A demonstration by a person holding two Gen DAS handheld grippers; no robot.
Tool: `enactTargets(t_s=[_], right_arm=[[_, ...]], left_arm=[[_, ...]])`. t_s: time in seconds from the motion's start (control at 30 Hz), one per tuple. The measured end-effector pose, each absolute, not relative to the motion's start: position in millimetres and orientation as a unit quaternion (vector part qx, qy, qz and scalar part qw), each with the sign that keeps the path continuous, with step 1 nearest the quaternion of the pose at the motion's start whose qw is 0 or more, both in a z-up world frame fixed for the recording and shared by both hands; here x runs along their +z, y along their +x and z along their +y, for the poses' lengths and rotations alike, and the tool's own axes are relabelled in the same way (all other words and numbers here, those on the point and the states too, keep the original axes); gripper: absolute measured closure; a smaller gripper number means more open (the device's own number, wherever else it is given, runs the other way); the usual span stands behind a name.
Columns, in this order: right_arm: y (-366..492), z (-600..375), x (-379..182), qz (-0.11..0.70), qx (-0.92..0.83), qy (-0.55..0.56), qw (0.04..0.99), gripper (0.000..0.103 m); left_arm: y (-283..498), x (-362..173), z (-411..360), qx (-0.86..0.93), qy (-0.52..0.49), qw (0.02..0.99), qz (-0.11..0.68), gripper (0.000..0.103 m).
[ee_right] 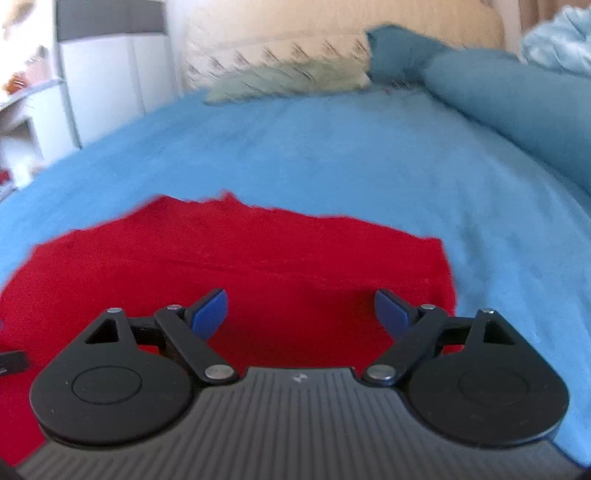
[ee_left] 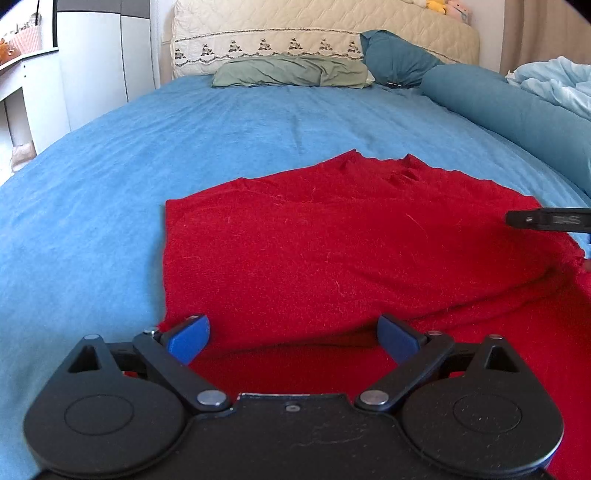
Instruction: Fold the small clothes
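Left gripper [ee_left: 293,338]: nearest in left wrist view, blue pads [ee_left: 188,341] spread wide, nothing between them, low over the near part of the red garment.
Red garment [ee_left: 332,240]: knit, spread flat on the blue bed sheet [ee_left: 184,147], near edge of the bed, right of centre. Left side edge straight, far edge jagged with small puckers. A fold ridge runs from just ahead of the pads out to the right, upper layer lying over a lower one.
Right gripper, seen from left: black finger [ee_left: 546,219] enters at the right edge, over the garment's right side. Contact with cloth: cannot tell.
Head of bed: green pillow [ee_left: 291,72] against a cream quilted headboard cover [ee_left: 314,33], teal pillow [ee_left: 395,55] beside it, teal bolster [ee_left: 517,110] along the right edge, pale blue duvet [ee_left: 554,81] behind that.
Left of bed: white cabinet [ee_left: 96,55].

Right gripper [ee_right: 301,314]: nearest in right wrist view, frame motion-blurred. Blue pads [ee_right: 210,312] wide apart, empty, over the garment's right part.
Red garment [ee_right: 221,266]: right edge just beside the right pad; blue sheet [ee_right: 369,166] beyond it.
Left gripper, seen from right: black piece [ee_right: 13,362] at the left edge, too little in view to read.
Far end: green pillow [ee_right: 288,79] and teal bolster [ee_right: 517,96], smeared.
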State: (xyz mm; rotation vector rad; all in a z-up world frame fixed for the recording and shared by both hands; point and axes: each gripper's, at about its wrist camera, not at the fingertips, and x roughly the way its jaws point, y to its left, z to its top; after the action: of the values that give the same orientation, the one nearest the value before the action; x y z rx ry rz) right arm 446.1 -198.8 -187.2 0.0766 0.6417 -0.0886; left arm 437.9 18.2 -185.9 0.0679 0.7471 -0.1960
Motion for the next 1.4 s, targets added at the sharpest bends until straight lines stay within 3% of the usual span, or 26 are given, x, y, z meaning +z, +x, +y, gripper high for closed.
enactTargets(t_s=[0.17,0.33,0.6,0.8,1.1,1.23,1.4], right_arm=[[455.3,-228.4,-189.0,0.32,-0.079,0.051,0.943,0.0],[410.7,-236.9,-146.4,0.282,-0.058,0.046,0.956,0.0],[271.7,-259.2,-27.6,0.234,-0.049,0.001,0.971,0.0],[160.0,-271.6,26.1,0.243,-0.035,0.014,0.969,0.0],[70.0,-244.6,-44.9,0.341,-0.019,0.046,0.939,0.002],[52.4,-226.8,-78.1,0.357,-0.03,0.042,0.933,0.004],[46.3,-216.5,-116.5,0.383,-0.06,0.065,0.919,0.015]], left_arm=[[432.4,-185.2,17.6,-0.097,0.042,0.926,0.362,0.002],[403.3,-147.1,20.9,-0.06,0.062,0.931,0.354,0.002],[313.2,-37.8,61.6,-0.023,0.017,0.941,0.338,0.0],[238.8,1.1,78.4,-0.03,-0.01,0.939,0.342,0.0],[155.7,-64.8,102.7,-0.036,-0.077,0.913,0.399,0.004],[142.4,-107.3,105.9,-0.042,-0.094,0.893,0.437,0.021],[136.0,-141.0,100.2,-0.055,-0.096,0.879,0.464,0.037]])
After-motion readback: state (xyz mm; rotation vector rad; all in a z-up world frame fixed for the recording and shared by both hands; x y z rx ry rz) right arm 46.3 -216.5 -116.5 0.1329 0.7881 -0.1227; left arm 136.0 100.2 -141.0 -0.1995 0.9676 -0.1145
